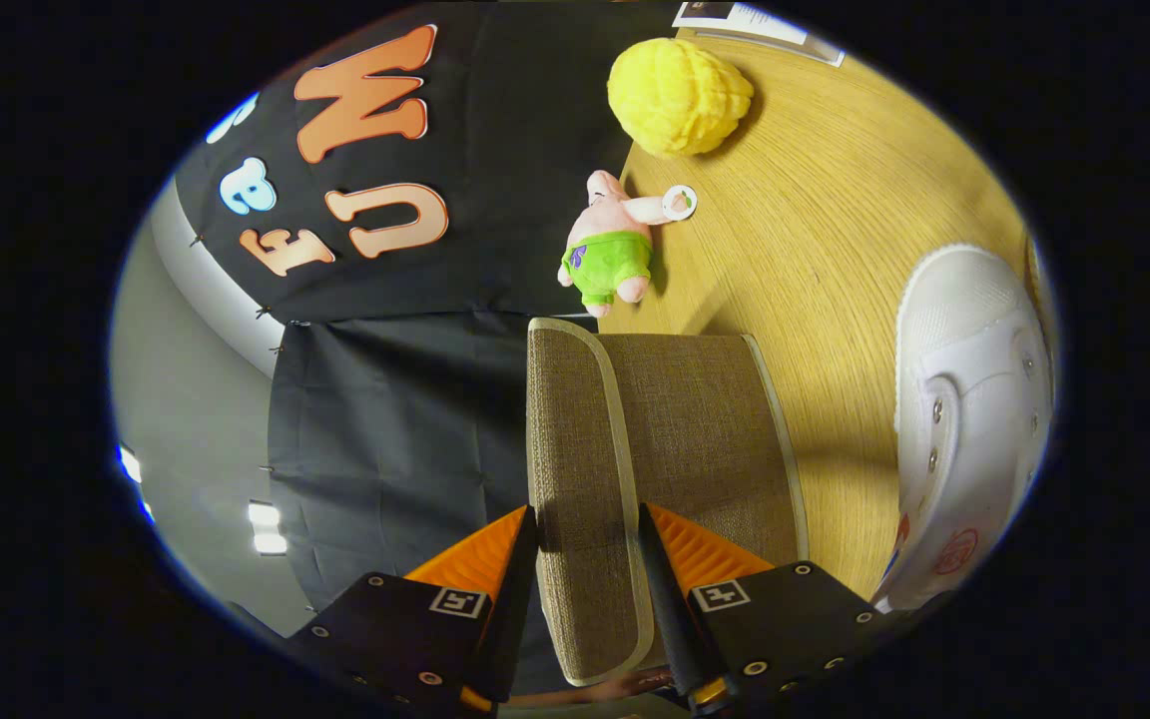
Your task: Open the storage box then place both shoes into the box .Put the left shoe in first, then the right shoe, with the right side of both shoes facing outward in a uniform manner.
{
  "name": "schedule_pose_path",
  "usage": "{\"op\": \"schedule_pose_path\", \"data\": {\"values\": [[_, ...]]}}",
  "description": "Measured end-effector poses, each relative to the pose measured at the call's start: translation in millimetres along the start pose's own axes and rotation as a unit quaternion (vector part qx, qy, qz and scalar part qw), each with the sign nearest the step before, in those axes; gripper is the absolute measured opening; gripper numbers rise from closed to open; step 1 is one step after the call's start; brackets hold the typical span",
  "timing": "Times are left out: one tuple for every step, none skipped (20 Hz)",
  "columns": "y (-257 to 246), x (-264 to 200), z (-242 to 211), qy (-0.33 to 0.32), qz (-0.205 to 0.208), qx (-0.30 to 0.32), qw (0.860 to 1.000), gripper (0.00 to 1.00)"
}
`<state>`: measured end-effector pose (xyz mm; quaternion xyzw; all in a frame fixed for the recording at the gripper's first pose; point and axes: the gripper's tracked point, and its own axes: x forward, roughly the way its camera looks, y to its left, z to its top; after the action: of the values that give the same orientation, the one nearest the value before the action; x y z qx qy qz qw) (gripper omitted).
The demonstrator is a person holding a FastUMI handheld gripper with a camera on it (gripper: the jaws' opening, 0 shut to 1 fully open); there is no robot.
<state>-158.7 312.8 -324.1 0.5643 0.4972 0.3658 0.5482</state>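
While gripper (587,529) clamps storage box lid (575,479), white shoe (974,429) rests on wooden table (835,250), black cloth wall (385,419) behind

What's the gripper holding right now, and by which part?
The storage box's lid: the gripper has its fingers closed on the lid's trimmed edge, one on each face, with the lid standing between them.

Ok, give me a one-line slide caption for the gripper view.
Hand-held gripper shut on the fabric storage box's lid flap, with a white shoe beside the box on the wooden table.
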Motion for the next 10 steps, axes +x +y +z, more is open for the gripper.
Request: {"op": "schedule_pose_path", "data": {"values": [[-2.0,2.0,-1.1,0.0,-0.001,-0.004,1.0,0.63],[-5.1,6.0,-3.8,0.005,-0.004,-0.005,1.0,0.72],[-6.1,9.2,-7.3,0.012,-0.001,0.0,1.0,0.76],[-6.4,10.4,-9.8,0.018,0.003,0.006,1.0,0.84],[-4.2,10.7,-10.7,0.021,0.01,0.009,1.0,0.85],[0.9,8.9,-12.7,0.022,0.02,0.011,0.999,0.85],[7.1,6.5,-12.3,0.023,0.034,0.012,0.999,0.85],[12.2,4.4,-11.2,0.023,0.045,0.017,0.999,0.85],[16.7,2.5,-11.4,0.025,0.055,0.02,0.998,0.84],[22.6,-0.4,-12.4,0.028,0.066,0.023,0.997,0.83]]}}
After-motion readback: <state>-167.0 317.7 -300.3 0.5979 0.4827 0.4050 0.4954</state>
